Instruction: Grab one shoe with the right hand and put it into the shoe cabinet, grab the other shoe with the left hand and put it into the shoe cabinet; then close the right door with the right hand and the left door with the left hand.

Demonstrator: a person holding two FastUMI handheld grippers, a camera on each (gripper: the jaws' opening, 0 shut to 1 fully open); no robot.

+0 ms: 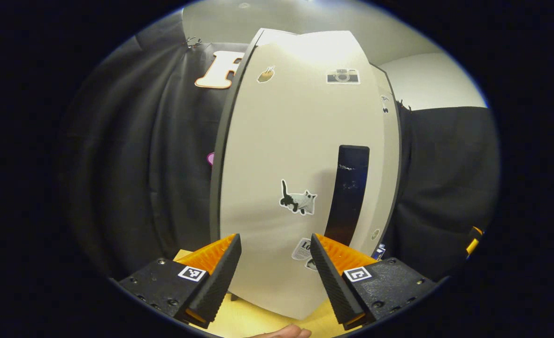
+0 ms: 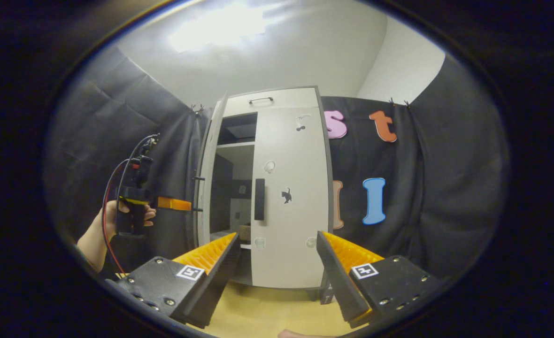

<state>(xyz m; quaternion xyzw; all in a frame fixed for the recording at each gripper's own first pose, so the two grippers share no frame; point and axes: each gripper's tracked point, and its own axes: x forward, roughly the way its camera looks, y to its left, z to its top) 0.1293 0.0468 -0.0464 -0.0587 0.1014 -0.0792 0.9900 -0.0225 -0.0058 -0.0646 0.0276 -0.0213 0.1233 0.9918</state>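
Note:
The white shoe cabinet (image 2: 277, 101) stands ahead in the right gripper view. Its right door (image 2: 291, 188), with a black handle (image 2: 259, 199), is shut. The left door (image 2: 206, 178) stands open, nearly edge-on. Inside, low on a shelf, sits a small brownish thing (image 2: 245, 232), perhaps a shoe. My left gripper (image 2: 173, 203), held by a hand (image 2: 117, 220), is at the left door's outer face. In the left gripper view that door (image 1: 286, 155) with its stickers and handle (image 1: 350, 192) looms close, and my left gripper (image 1: 275, 263) is open. My right gripper (image 2: 277, 263) is open and holds nothing, well back from the cabinet.
Black cloth (image 2: 446, 188) hangs on both sides of the cabinet. A pale wooden surface (image 2: 267, 310) runs from the cabinet's foot to my fingers. Cables (image 2: 117, 178) trail from the left gripper. A fingertip (image 1: 286, 332) shows at the bottom edge.

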